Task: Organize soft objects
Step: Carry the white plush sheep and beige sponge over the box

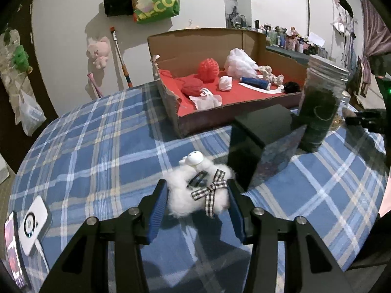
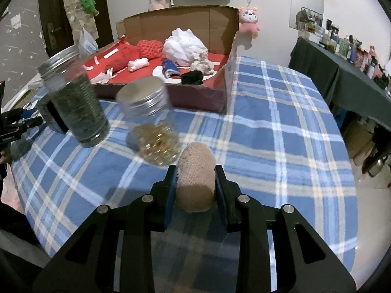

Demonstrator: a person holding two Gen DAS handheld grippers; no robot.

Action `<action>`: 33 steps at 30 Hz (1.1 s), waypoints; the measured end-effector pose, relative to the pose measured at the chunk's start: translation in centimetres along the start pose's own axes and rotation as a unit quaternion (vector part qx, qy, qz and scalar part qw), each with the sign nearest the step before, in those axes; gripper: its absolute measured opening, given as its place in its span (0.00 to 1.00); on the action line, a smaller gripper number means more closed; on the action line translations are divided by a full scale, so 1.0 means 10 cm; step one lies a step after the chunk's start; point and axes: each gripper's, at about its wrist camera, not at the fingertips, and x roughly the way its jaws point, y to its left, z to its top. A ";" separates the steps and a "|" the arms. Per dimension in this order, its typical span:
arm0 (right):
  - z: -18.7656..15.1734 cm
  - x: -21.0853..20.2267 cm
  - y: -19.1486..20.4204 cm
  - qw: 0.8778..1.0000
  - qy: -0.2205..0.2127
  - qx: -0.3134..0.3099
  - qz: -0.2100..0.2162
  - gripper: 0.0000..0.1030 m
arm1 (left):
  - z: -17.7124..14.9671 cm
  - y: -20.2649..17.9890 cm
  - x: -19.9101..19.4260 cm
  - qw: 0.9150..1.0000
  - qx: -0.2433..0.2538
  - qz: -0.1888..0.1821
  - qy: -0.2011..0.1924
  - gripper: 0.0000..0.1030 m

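My left gripper [image 1: 197,190] is shut on a fluffy white plush toy [image 1: 193,196] with a black-and-white checked bow, held above the blue plaid tablecloth [image 1: 97,146]. My right gripper [image 2: 195,175] is shut on a rolled beige sock [image 2: 195,178]. Ahead of both stands an open cardboard box [image 1: 202,119] [image 2: 195,97] lined in red. It holds red yarn [image 1: 207,69], a white mesh puff [image 1: 240,63] [image 2: 183,45], a blue item [image 1: 255,81] and several other soft pieces.
A black box [image 1: 259,144] and a tall jar of dark green stuff [image 1: 317,109] [image 2: 78,105] stand before the cardboard box. A second jar with gold bits [image 2: 151,122] stands near the sock. A white device [image 1: 34,222] and a phone [image 1: 13,251] lie at the tablecloth's left edge.
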 end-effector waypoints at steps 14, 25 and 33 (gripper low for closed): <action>0.39 0.12 -0.10 0.998 0.001 -0.060 0.013 0.27 | 0.35 0.12 0.09 0.999 0.043 -0.027 -0.007 0.48; 0.80 0.06 -0.11 0.994 -0.012 -0.099 0.042 0.27 | 0.88 0.07 0.13 0.994 0.082 -0.062 -0.023 0.48; 1.18 0.26 0.09 0.987 -0.001 -0.134 0.090 0.27 | 1.32 -0.20 0.47 0.988 0.113 -0.103 0.002 0.48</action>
